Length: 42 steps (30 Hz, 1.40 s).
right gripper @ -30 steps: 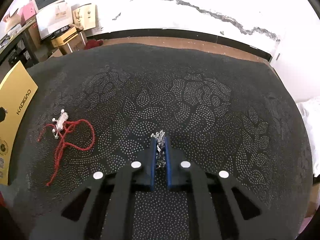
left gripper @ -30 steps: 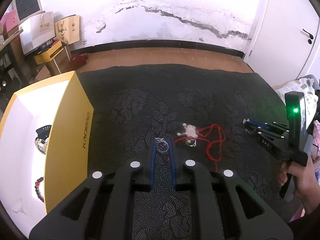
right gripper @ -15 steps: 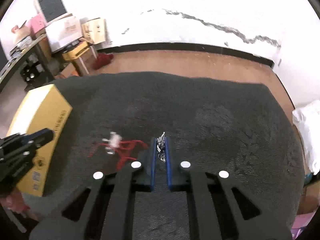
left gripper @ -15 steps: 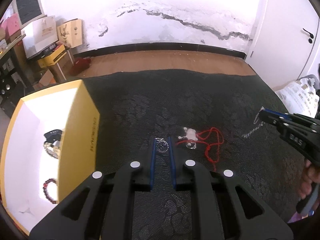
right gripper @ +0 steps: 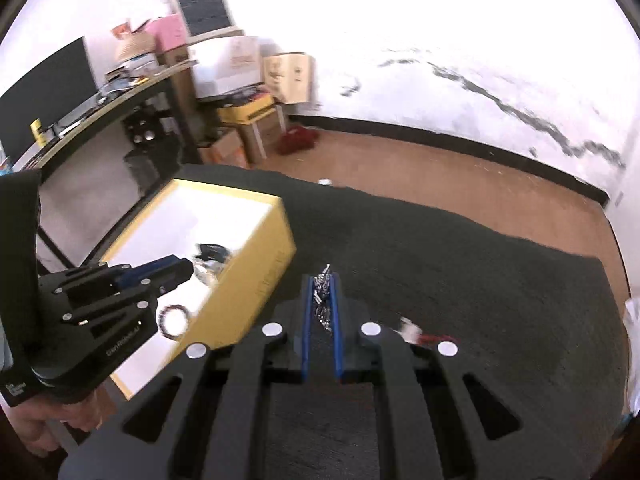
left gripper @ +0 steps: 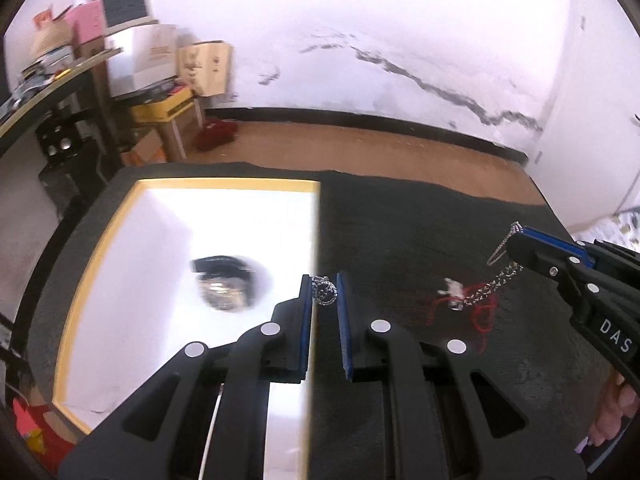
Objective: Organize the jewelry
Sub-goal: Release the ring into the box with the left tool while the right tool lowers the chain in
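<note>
A: Left wrist view?

B: Left gripper (left gripper: 325, 294) has its blue pads pinching a small round silver pendant (left gripper: 325, 293) at the tips. It sits over the right edge of the yellow box (left gripper: 224, 185), which is open at the top with a white interior. Inside the box: a blurred dark item with a silvery piece (left gripper: 226, 286), can't tell more.

A: Other arm in that view?

B: Right gripper (left gripper: 516, 236) enters from the right, above the black patterned cloth (left gripper: 400, 220). A silver chain (left gripper: 490, 286) hangs from its tips. A red cord necklace with a pale charm (left gripper: 460, 300) lies on the cloth below it, near the chain's lower end; contact unclear.

A: Right wrist view?

B: Right gripper (right gripper: 321, 276) fingers pressed onto the silver chain (right gripper: 322, 296), bunched between the blue pads. Left gripper (right gripper: 188, 266) is at left, tips over the yellow box (right gripper: 256, 272); can't tell the finger gap from here. A dark bead bracelet (right gripper: 174, 320) lies on the box floor below it. The red cord necklace (right gripper: 424, 332) peeks out behind the right finger, on the cloth (right gripper: 480, 272).
</note>
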Motion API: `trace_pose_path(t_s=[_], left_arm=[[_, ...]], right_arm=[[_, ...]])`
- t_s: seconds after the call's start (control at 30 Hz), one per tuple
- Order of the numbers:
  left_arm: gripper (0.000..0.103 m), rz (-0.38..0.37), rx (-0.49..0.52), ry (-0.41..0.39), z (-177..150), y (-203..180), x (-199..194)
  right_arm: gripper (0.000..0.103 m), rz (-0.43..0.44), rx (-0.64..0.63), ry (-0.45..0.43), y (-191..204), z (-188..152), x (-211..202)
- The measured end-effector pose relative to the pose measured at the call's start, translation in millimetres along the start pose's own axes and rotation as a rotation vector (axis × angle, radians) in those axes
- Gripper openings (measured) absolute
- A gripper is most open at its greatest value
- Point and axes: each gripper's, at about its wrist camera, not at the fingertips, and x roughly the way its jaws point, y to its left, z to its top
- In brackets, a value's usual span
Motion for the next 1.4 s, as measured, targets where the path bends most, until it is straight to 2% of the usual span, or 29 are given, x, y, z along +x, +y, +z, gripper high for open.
trace_pose_path(t_s=[0.2, 0.3, 0.57, 0.93, 1.4], left_arm=[[0.012, 0.052, -0.068, 0.0, -7, 60, -7], [0.012, 0.115, -0.08, 0.005, -13, 83, -2], [0.012, 0.163, -0.135, 0.087, -37, 135, 21], [0.012, 0.18, -0.135, 0.165, -52, 148, 52], [0.013, 0.175, -0.139, 0.198, -56, 146, 60]], right_arm=[[0.009, 0.059, -0.067, 0.007, 63, 17, 19], [0.009, 0.086, -0.1, 0.007, 91, 20, 25], [0.009, 0.136, -0.156, 0.018, 142, 23, 41], [0.009, 0.146, -0.169, 0.038, 155, 17, 54], [0.009, 0.136, -0.158, 0.054, 149, 17, 65]])
